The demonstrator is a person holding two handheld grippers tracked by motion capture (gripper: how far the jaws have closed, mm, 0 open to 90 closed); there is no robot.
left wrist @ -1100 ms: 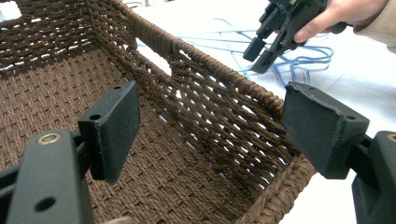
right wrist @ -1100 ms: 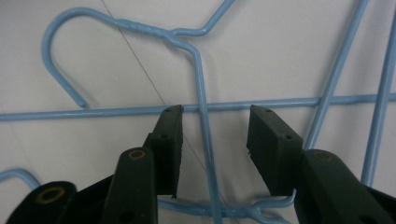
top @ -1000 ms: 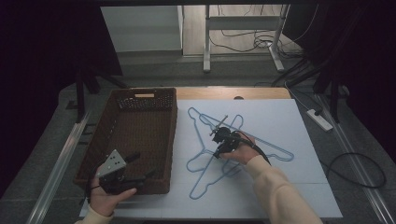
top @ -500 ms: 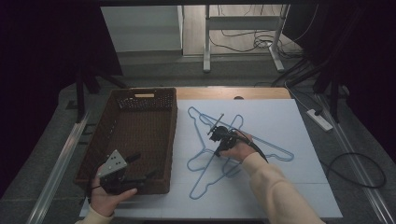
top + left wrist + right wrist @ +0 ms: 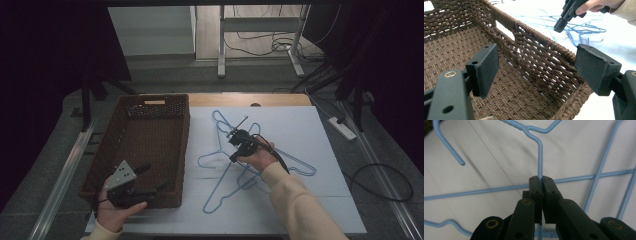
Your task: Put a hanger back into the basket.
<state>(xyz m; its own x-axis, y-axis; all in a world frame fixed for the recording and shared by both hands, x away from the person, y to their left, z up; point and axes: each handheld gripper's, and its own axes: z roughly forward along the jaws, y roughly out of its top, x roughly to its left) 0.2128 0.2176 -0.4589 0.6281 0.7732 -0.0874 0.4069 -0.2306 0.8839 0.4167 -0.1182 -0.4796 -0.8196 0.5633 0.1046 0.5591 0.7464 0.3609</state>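
Observation:
Blue wire hangers (image 5: 220, 187) lie overlapping on the white tabletop. My right gripper (image 5: 234, 156) points down onto them. Its jaws have just been closing and are now shut on the upright neck wire of one hanger (image 5: 539, 157), below the twisted joint. The right gripper's tip (image 5: 541, 178) pinches that wire between the pads. A brown woven basket (image 5: 150, 107) stands at the left. My left gripper (image 5: 152, 178) hovers over the basket's near right corner, wide open, with nothing between its pads (image 5: 486, 65).
The basket's rim (image 5: 541, 40) runs between the left jaws in the left gripper view, where the right gripper (image 5: 560, 25) shows beyond over the hangers (image 5: 584, 27). A power strip (image 5: 342, 127) and cables lie on the floor at the right.
The right hand has edged slightly over the hangers. The left hand and the basket have stayed put.

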